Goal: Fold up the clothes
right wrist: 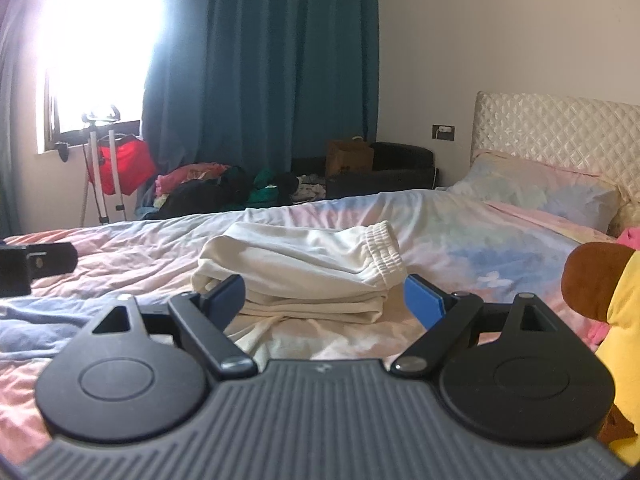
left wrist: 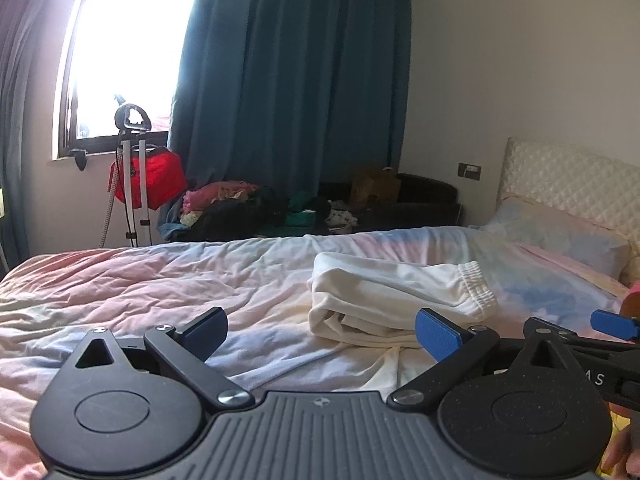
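Observation:
A cream-white garment with an elastic waistband lies folded in a stack on the bed; it shows in the left wrist view (left wrist: 392, 300) and the right wrist view (right wrist: 304, 276). My left gripper (left wrist: 320, 332) is open and empty, low over the bedsheet, with the stack just ahead and to the right. My right gripper (right wrist: 324, 300) is open and empty, its fingers spread either side of the stack's near edge without touching it. The right gripper also shows at the right edge of the left wrist view (left wrist: 600, 332).
The bed (left wrist: 140, 288) has a crumpled pastel sheet, a pillow (right wrist: 536, 192) and a quilted headboard (right wrist: 560, 128). A brown and yellow plush toy (right wrist: 612, 292) lies at the right. Beyond the bed are a clothes pile (left wrist: 240, 208), a garment steamer (left wrist: 134, 176), blue curtains and a window.

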